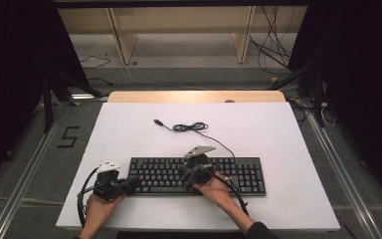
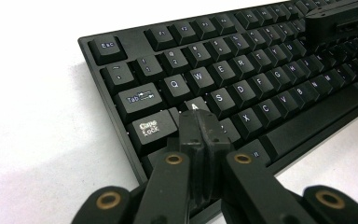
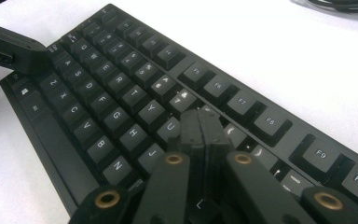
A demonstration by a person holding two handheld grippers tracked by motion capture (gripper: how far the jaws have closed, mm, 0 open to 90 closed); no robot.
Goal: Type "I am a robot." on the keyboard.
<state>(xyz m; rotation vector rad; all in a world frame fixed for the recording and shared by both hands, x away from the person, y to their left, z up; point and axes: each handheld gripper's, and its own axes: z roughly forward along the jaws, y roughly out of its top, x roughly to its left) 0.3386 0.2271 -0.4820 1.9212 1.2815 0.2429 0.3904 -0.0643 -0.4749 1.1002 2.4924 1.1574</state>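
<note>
Your left gripper point(image 1: 129, 183) sits at the left end of the black keyboard point(image 1: 238, 169), its jaws pressed together with nothing between them; in the left gripper view the closed tips point(image 2: 200, 126) rest over the A key, just beside Caps Lock. The keyboard lies on the white table point(image 1: 129, 134), near your edge. Your right gripper point(image 1: 191, 172) is over the middle of the keys, jaws likewise closed and empty, tips point(image 3: 204, 123) near the U key. The keyboard's cable point(image 1: 191, 127) coils behind it.
</note>
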